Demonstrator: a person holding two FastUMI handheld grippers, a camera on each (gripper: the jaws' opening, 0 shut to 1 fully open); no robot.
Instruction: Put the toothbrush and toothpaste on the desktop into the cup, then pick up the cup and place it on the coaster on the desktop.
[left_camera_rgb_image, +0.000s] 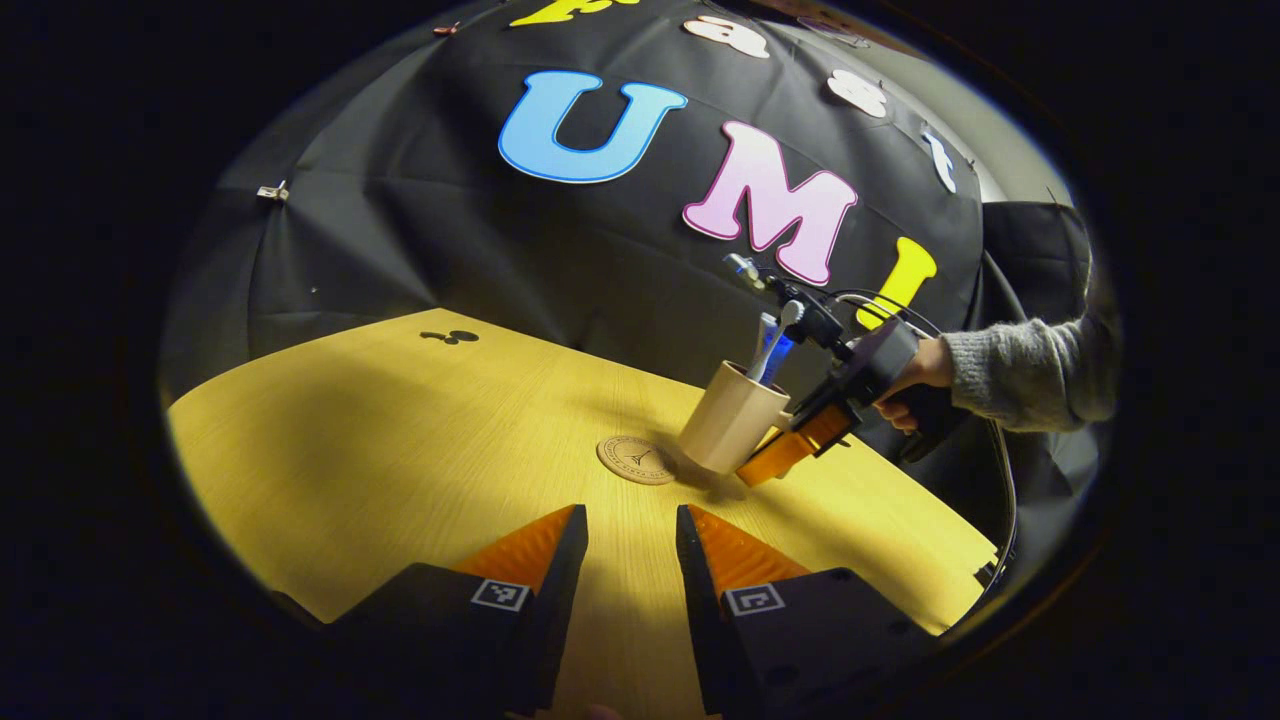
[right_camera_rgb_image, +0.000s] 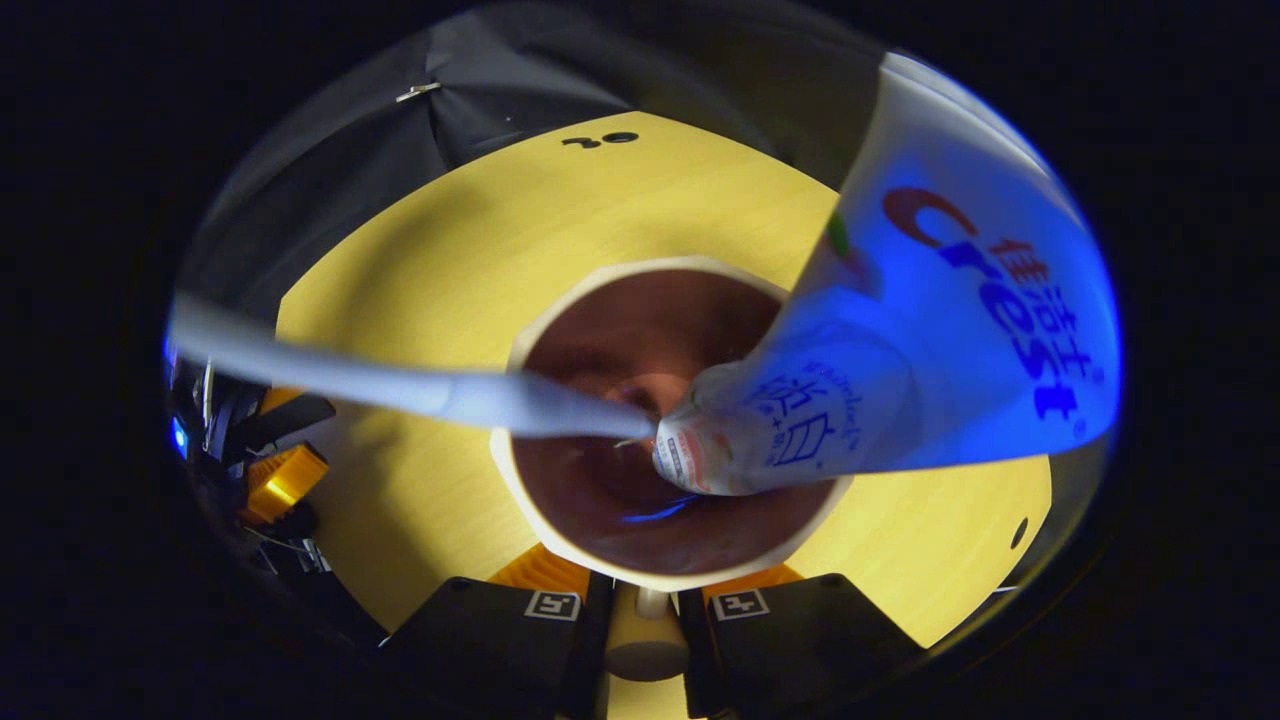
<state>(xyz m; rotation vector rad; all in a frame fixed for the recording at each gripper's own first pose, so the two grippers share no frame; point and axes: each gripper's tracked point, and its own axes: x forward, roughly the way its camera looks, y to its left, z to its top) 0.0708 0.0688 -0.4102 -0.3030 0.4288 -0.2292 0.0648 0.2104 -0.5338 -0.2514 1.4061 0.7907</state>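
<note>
Cup (left_camera_rgb_image: 733, 417) holds both toothbrush (left_camera_rgb_image: 775, 338) and toothpaste (left_camera_rgb_image: 776, 356), so the loading step looks done; step in hand, as I judge it, is the carry to the coaster (left_camera_rgb_image: 637, 459).

Left gripper view: cup sits tilted, top leaning toward 1 o'clock, base near the tabletop (left_camera_rgb_image: 400, 440) just at 3 o'clock of the coaster. Whether the base touches the wood or is slightly lifted, cannot tell. Cup and coaster edges are close but not overlapping.

Right gripper (left_camera_rgb_image: 785, 455) comes in from 4 o'clock of the cup, held by a hand (left_camera_rgb_image: 915, 385) in a grey sleeve (left_camera_rgb_image: 1030, 370). Right gripper view: its fingers (right_camera_rgb_image: 545, 575) are closed on the cup handle (right_camera_rgb_image: 645, 625), one each side; the view looks down into the cup's mouth (right_camera_rgb_image: 640, 500), toothbrush lying out toward 9 o'clock, toothpaste toward 2 o'clock.

Left gripper (left_camera_rgb_image: 630, 545) hovers over bare tabletop at 6 o'clock of the coaster, fingers apart, nothing between them.

Next move, judged: shift the cup a short way toward 9 o'clock in the left gripper view, level it upright, centre its base over the coaster, lower, then let go of the handle. Tilt needs correcting first, or the contents may slide and the cup land on its edge.
</note>
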